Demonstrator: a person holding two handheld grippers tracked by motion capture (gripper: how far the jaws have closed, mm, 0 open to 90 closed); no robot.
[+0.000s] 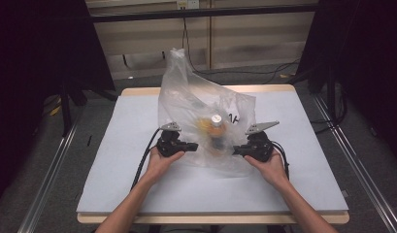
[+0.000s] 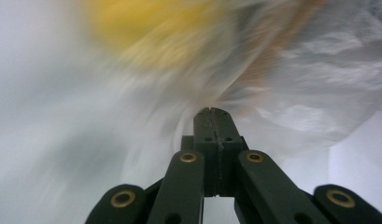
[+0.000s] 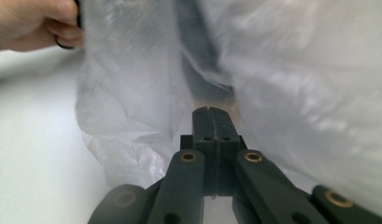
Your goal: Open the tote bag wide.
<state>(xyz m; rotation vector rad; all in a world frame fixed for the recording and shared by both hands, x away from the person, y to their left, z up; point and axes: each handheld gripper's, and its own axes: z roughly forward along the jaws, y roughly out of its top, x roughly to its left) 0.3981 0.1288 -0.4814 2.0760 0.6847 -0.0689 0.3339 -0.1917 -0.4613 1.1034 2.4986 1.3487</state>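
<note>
My left gripper (image 1: 192, 146) and right gripper (image 1: 238, 150) are both clenched on the lower sides of a clear, crinkled plastic bag (image 1: 196, 102) standing mid-table (image 1: 128, 145). Inside it: a bottle with a white cap (image 1: 216, 118), beside something yellow-orange and blurred.

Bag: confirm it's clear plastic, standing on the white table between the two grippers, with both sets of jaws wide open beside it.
Wrong on the jaws. Each gripper view shows its jaws pressed together, not open. The rest holds: the high view shows the clear plastic bag on the white table between the left gripper and right gripper.
</note>
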